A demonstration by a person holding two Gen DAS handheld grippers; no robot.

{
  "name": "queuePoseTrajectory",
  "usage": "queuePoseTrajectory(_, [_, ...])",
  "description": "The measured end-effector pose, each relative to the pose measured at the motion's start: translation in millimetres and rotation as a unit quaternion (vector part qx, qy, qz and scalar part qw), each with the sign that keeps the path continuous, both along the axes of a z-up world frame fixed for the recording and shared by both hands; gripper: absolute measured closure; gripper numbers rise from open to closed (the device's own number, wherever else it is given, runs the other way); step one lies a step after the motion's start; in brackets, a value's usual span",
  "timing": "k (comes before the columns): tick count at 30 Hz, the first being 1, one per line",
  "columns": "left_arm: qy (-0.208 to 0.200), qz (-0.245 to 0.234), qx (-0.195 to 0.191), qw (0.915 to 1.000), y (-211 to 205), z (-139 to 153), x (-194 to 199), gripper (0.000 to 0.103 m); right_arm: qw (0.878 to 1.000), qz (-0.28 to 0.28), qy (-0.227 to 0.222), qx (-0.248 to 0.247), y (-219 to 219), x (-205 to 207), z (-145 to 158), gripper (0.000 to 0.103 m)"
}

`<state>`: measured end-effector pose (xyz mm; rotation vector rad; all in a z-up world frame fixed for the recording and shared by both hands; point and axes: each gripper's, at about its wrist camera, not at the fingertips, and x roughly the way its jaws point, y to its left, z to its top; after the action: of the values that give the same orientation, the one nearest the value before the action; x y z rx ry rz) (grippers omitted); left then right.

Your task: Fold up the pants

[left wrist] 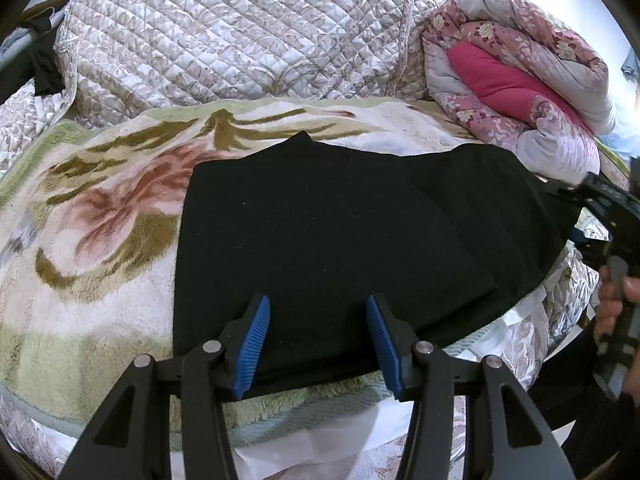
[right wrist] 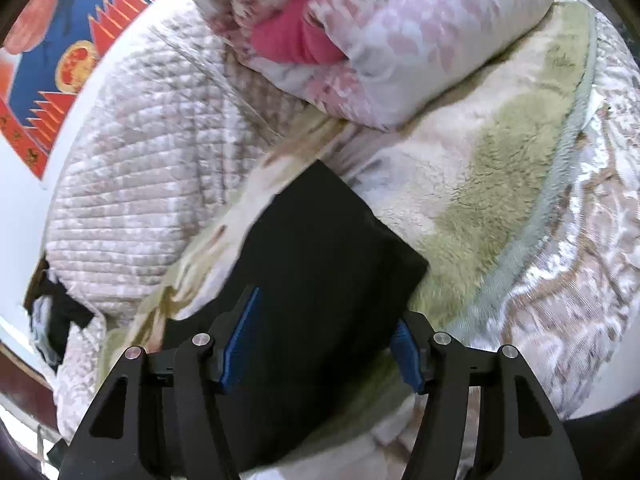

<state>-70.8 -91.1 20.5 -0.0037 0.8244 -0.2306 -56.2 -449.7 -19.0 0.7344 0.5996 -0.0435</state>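
Black pants (left wrist: 340,236) lie partly folded on the fleece blanket (left wrist: 100,240) on the bed. Left gripper (left wrist: 318,346) and right gripper (right wrist: 320,340) hover with jaws wide open, gripping nothing. Looks mid-fold; next up is probably pinching an edge for another fold.

Both grippers: black plastic arms w/ silver screws, ribbed blue pads (left wrist: 254,344); bare-skinned hand (left wrist: 624,304).

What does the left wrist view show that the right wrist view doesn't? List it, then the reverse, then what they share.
Only the left wrist view: the right gripper at the black pants' right edge, and the person's hand.

Only the right wrist view: a red and blue wall poster.

Both: the pants lying on the floral fleece blanket, the quilted cover, the rolled pink comforter, and open grippers.
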Motion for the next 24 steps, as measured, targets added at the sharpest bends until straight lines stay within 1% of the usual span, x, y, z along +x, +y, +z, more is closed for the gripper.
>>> queuePoseTrajectory(1, [0.001, 0.0, 0.0, 1.0, 0.4, 0.4, 0.6, 0.05, 1.0, 0.002, 0.007, 0.0, -0.2, 5.5, 0.4, 0.047])
queuePoseTrajectory(2, [0.002, -0.001, -0.001, 1.0, 0.7, 0.0, 0.6, 0.05, 1.0, 0.004, 0.007, -0.005, 0.7, 7.8, 3.3, 0.062])
queuePoseTrajectory(3, [0.004, -0.002, -0.003, 1.0, 1.2, 1.3, 0.5, 0.05, 1.0, 0.009, 0.002, -0.012, 2.6, 9.6, 8.1, 0.071])
queuePoseTrajectory(4, [0.005, -0.003, -0.006, 1.0, 2.8, 2.6, 0.9, 0.05, 1.0, 0.015, -0.003, -0.024, 5.0, 10.8, 14.3, 0.077])
queuePoseTrajectory(7, [0.008, 0.002, -0.014, 0.9999, 10.6, 8.6, 3.2, 0.05, 0.998, 0.042, -0.021, -0.051, 16.6, 15.9, 34.7, 0.079])
queuePoseTrajectory(9, [0.002, 0.009, -0.018, 0.9998, 17.2, 15.6, 4.4, 0.05, 0.996, 0.058, -0.03, -0.064, 26.7, 20.5, 45.2, 0.08])
queuePoseTrajectory(12, [-0.004, 0.023, -0.01, 0.9997, 30.1, 25.0, 10.5, 0.05, 0.991, 0.094, -0.049, -0.082, 49.7, 26.0, 64.4, 0.08])
queuePoseTrajectory(15, [-0.013, 0.041, -0.003, 0.9991, 48.4, 30.7, 16.4, 0.05, 0.984, 0.135, -0.067, -0.098, 80.4, 32.3, 81.5, 0.08])
queuePoseTrajectory(17, [-0.015, 0.057, -0.001, 0.9983, 61.6, 32.9, 19.4, 0.05, 0.977, 0.166, -0.078, -0.11, 104.3, 35.0, 90.9, 0.08])
queuePoseTrajectory(20, [-0.013, 0.083, -0.011, 0.9964, 81.7, 33.7, 20.0, 0.05, 0.964, 0.213, -0.089, -0.132, 144.2, 40.3, 99.4, 0.08])
queuePoseTrajectory(24, [-0.016, 0.113, -0.023, 0.9932, 104.2, 36.4, 16.2, 0.05, 0.943, 0.281, -0.09, -0.152, 200.2, 44.2, 94.5, 0.08])
